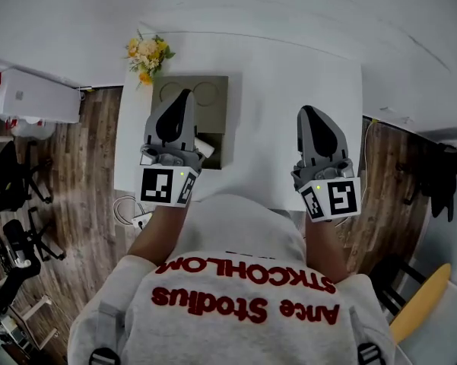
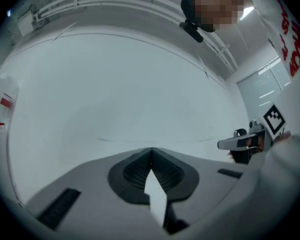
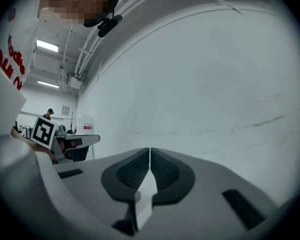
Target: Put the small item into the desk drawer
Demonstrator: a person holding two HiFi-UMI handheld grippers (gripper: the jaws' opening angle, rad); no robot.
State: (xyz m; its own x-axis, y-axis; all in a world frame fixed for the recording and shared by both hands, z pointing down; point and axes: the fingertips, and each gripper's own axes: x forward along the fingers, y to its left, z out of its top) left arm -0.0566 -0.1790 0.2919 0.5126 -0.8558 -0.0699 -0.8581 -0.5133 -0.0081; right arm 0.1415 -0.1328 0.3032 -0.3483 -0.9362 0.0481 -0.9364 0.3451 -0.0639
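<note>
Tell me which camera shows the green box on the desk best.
The head view. It looks down on the green box at the back left of the white desk, with the left tongs covering part of it. Both gripper views face a bare wall and show none of the box.

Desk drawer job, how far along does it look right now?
Done: unclear. A white piece shows at the green drawer box, partly hidden by the left claw. In hand: nothing; the left claw and right claw are both shut and empty above the desk. Left: probably getting the item inside and closing the drawer, if it's open.
</note>
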